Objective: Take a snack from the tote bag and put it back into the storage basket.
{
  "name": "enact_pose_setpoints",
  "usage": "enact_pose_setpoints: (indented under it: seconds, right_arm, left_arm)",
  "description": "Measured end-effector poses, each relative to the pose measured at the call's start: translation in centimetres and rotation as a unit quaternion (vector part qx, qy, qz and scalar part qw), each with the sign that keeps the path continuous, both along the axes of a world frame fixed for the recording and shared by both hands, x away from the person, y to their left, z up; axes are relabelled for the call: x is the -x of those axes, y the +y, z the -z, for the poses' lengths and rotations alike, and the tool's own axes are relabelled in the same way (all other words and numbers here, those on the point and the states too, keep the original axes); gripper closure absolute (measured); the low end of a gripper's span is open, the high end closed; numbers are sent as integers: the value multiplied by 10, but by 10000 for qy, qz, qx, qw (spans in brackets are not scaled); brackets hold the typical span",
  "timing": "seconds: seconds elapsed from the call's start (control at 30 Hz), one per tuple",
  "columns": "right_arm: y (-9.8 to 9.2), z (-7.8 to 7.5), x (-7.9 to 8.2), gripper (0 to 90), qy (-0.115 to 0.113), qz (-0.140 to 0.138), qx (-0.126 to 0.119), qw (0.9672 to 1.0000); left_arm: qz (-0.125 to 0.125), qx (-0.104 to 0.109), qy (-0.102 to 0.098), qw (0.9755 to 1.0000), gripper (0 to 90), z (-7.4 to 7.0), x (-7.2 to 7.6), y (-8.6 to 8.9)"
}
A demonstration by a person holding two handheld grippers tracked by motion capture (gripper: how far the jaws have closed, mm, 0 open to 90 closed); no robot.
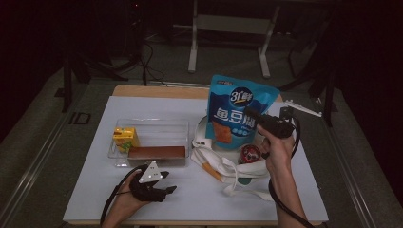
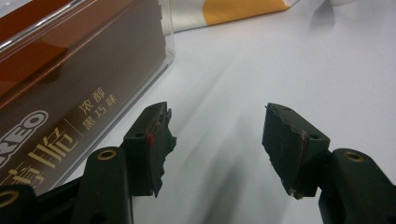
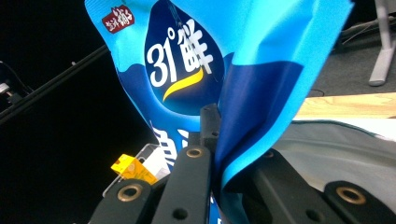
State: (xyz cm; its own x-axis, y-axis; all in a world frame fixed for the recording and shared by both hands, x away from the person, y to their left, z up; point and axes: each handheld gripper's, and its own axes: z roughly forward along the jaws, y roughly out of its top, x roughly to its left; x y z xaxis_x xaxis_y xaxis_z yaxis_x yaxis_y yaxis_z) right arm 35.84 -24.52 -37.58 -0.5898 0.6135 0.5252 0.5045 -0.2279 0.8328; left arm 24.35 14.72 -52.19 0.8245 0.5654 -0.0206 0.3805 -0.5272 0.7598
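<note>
A tall blue snack bag [image 1: 237, 109] stands upright over a white tote bag [image 1: 223, 167] right of centre. My right gripper [image 1: 255, 117] is shut on the snack bag's right edge. In the right gripper view the blue snack bag [image 3: 196, 60] is folded between the closed jaws of the right gripper [image 3: 217, 135]. My left gripper [image 1: 168, 183] rests near the front edge, jaws open and pointing right. In the left gripper view the left gripper [image 2: 215, 140] has bare white table between its fingers.
A clear plastic box [image 1: 157, 126] at left holds a yellow drink carton [image 1: 126, 138] and a brown biscuit box [image 1: 157, 153]; the brown biscuit box [image 2: 70, 93] lies just left of my left jaws. A red round tin [image 1: 249, 153] sits in the tote bag.
</note>
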Motion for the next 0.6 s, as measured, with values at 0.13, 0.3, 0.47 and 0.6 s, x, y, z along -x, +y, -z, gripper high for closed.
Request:
enact_pose_setpoints:
  seconds: [0.13,0.3,0.47,0.6]
  right_arm:
    - [2,-2,2,900,-27,-62,-17,10000]
    - [4,-4,3,900,-47,-94,-46,9999]
    - [5,-6,4,900,-72,-183,-54,9998]
    - [5,-7,6,900,-84,-221,-100,9997]
  left_arm:
    - [12,-15,9,10000,412,0,0,0]
    - [24,-20,14,10000,412,0,0,0]
    - [29,-28,22,10000,412,0,0,0]
    - [68,-39,51,10000,407,1,0,-1]
